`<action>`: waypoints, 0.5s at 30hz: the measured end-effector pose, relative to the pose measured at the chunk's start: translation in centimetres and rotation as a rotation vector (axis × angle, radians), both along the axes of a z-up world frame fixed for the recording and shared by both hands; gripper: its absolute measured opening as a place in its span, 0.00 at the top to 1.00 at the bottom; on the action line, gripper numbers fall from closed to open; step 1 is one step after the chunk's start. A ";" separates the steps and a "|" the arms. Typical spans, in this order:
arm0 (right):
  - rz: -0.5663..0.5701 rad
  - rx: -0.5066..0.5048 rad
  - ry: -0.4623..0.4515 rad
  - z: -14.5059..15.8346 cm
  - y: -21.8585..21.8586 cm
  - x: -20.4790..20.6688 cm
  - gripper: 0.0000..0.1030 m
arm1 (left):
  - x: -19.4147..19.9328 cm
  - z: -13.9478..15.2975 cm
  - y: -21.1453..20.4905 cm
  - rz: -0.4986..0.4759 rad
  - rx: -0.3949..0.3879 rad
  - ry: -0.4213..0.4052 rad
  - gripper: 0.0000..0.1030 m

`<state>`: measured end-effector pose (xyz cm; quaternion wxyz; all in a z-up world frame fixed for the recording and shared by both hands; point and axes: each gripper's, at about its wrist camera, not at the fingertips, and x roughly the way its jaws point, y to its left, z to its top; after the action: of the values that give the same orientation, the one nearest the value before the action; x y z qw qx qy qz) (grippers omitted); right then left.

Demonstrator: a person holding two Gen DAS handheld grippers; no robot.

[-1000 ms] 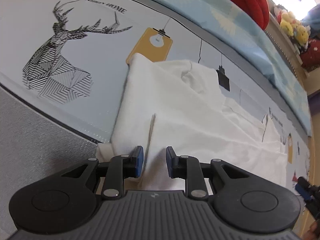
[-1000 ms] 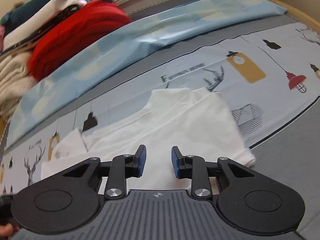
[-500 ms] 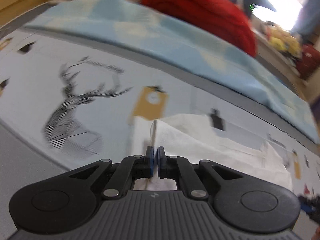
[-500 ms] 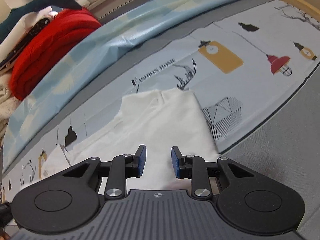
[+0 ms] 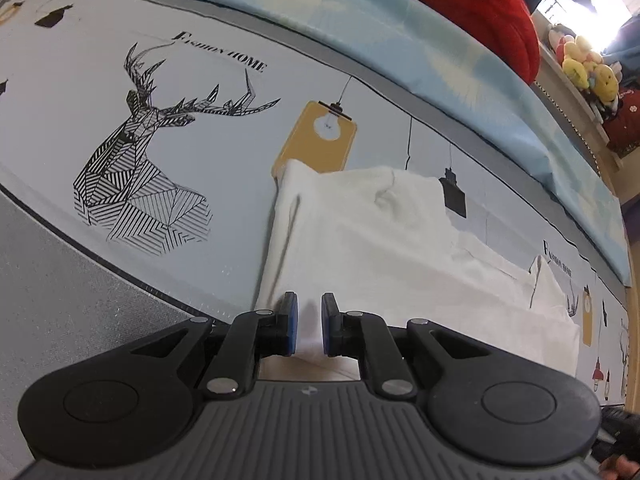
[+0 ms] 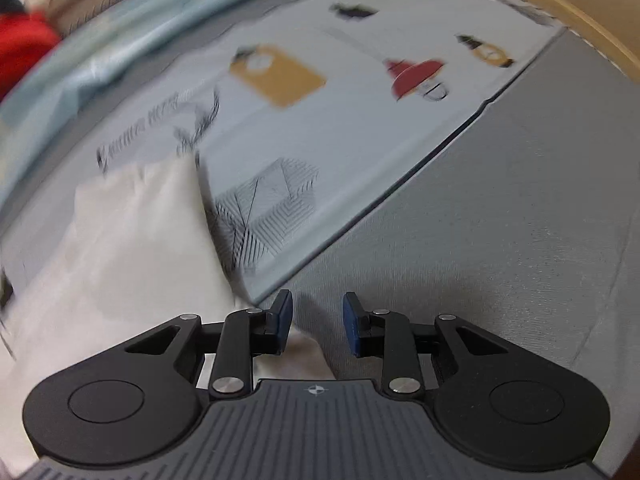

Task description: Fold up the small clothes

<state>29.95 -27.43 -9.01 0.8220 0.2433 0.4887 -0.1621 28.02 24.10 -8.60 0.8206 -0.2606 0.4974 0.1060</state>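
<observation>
Bedsheet bears white garment (long axis running rightward).

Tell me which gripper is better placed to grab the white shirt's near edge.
Left. The left gripper sits over the white shirt, cloth between its opening jaws. The right gripper is open mostly over bare grey sheet, just off the shirt's corner.

Both wrist views look steeply down, close over the same white garment.
</observation>
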 end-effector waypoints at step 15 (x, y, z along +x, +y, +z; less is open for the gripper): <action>0.007 0.241 0.083 -2.3 1.1 -0.5 0.75 | 0.0 0.1 -0.2 0.003 0.000 0.004 0.87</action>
<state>29.48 -26.36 -11.30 0.7665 0.3317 0.5389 -0.1093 28.00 23.94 -8.50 0.8195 -0.2613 0.4985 0.1076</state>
